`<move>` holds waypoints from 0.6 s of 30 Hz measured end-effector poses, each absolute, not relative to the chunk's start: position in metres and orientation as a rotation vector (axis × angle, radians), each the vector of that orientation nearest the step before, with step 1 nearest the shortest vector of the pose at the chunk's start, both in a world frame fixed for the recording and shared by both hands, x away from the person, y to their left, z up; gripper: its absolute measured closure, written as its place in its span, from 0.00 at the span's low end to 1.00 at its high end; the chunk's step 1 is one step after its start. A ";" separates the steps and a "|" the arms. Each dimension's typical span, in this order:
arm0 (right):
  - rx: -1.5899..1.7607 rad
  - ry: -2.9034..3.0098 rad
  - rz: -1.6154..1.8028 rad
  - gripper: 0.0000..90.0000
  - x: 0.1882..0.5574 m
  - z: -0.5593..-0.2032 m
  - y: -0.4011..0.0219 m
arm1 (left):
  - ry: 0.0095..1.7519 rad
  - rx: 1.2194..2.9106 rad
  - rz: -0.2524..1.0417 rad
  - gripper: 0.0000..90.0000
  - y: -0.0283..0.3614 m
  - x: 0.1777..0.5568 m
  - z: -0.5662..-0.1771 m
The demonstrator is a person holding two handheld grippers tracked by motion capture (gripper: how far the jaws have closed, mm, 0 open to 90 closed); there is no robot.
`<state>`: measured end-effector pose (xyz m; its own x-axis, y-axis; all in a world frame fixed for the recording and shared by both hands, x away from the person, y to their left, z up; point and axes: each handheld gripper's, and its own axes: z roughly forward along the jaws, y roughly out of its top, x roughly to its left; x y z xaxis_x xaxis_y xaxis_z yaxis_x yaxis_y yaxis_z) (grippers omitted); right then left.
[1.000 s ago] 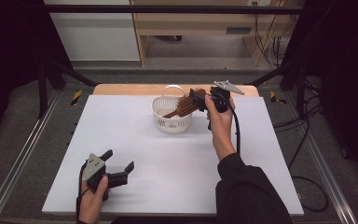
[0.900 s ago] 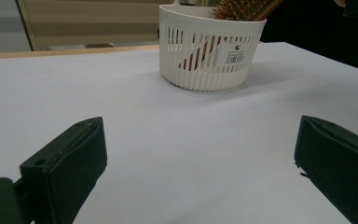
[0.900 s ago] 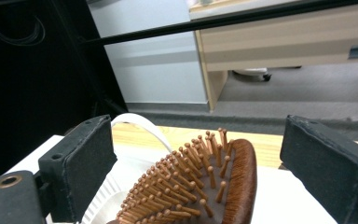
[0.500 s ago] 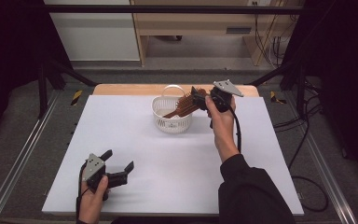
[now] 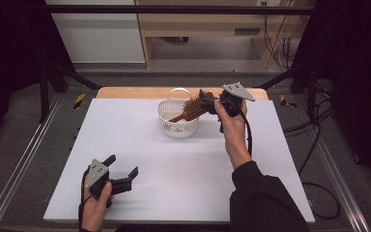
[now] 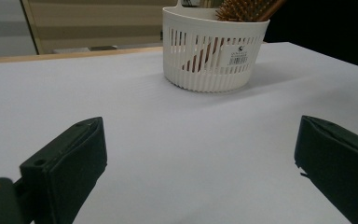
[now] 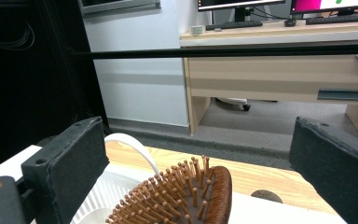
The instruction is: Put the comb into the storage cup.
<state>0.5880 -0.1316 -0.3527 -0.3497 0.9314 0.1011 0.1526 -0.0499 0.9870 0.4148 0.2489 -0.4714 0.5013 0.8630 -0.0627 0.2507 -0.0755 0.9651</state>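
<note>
Hairbrush (image 5: 191,109) handle is hidden inside white basket (image 5: 178,126); right gripper (image 5: 207,103) jaws, just opened wide, are held clear above bristles.

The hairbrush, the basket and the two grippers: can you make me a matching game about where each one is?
Things:
1. wooden hairbrush
2. white basket
3. left gripper
4. right gripper

Places or states:
A. jaws open, low over the near left part of the white table
B. stands on the far middle of the table
C. leans in the basket, bristle head sticking out over the rim
D. held up beside the brush head, jaws wide, pads not pressing it

Pairs: 1-C, 2-B, 3-A, 4-D
</note>
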 end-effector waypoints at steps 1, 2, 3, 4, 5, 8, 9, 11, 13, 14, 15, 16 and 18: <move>1.178 1.550 1.467 0.05 0.588 -0.352 -0.132 | 0.976 1.606 0.668 0.03 0.249 0.415 -0.472; 1.178 1.549 1.468 0.05 0.587 -0.352 -0.132 | 0.976 1.606 0.672 0.03 0.249 0.415 -0.471; 1.179 1.548 1.469 0.05 0.587 -0.352 -0.132 | 0.976 1.605 0.673 0.03 0.249 0.415 -0.471; 1.179 1.547 1.469 0.05 0.586 -0.352 -0.133 | 0.976 1.604 0.675 0.03 0.249 0.415 -0.471; 1.177 1.547 1.470 0.05 0.586 -0.351 -0.133 | 0.977 1.604 0.676 0.02 0.249 0.415 -0.471; 1.180 1.545 1.469 0.05 0.584 -0.350 -0.134 | 0.977 1.597 0.686 0.02 0.250 0.415 -0.471; 1.180 1.548 1.467 0.05 0.584 -0.350 -0.134 | 0.977 1.598 0.688 0.02 0.250 0.415 -0.470; 1.183 1.544 1.463 0.05 0.583 -0.350 -0.135 | 0.978 1.598 0.690 0.02 0.251 0.415 -0.470; 1.188 1.546 1.463 0.05 0.583 -0.349 -0.136 | 0.978 1.597 0.691 0.02 0.251 0.415 -0.470; 1.193 1.546 1.461 0.05 0.582 -0.349 -0.137 | 0.978 1.596 0.691 0.02 0.251 0.415 -0.470; 1.198 1.547 1.458 0.05 0.582 -0.349 -0.137 | 0.978 1.595 0.694 0.02 0.251 0.415 -0.470; 1.201 1.549 1.453 0.06 0.582 -0.348 -0.138 | 0.981 1.594 0.701 0.02 0.252 0.414 -0.470; 1.200 1.550 1.453 0.06 0.581 -0.348 -0.138 | 0.979 1.593 0.700 0.02 0.252 0.414 -0.470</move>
<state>0.5810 -0.1383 -0.3483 -0.3373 0.9354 0.1065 0.1665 -0.0520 0.9847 0.4145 0.2519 -0.4700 0.4869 0.8720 -0.0516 0.2335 -0.0731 0.9696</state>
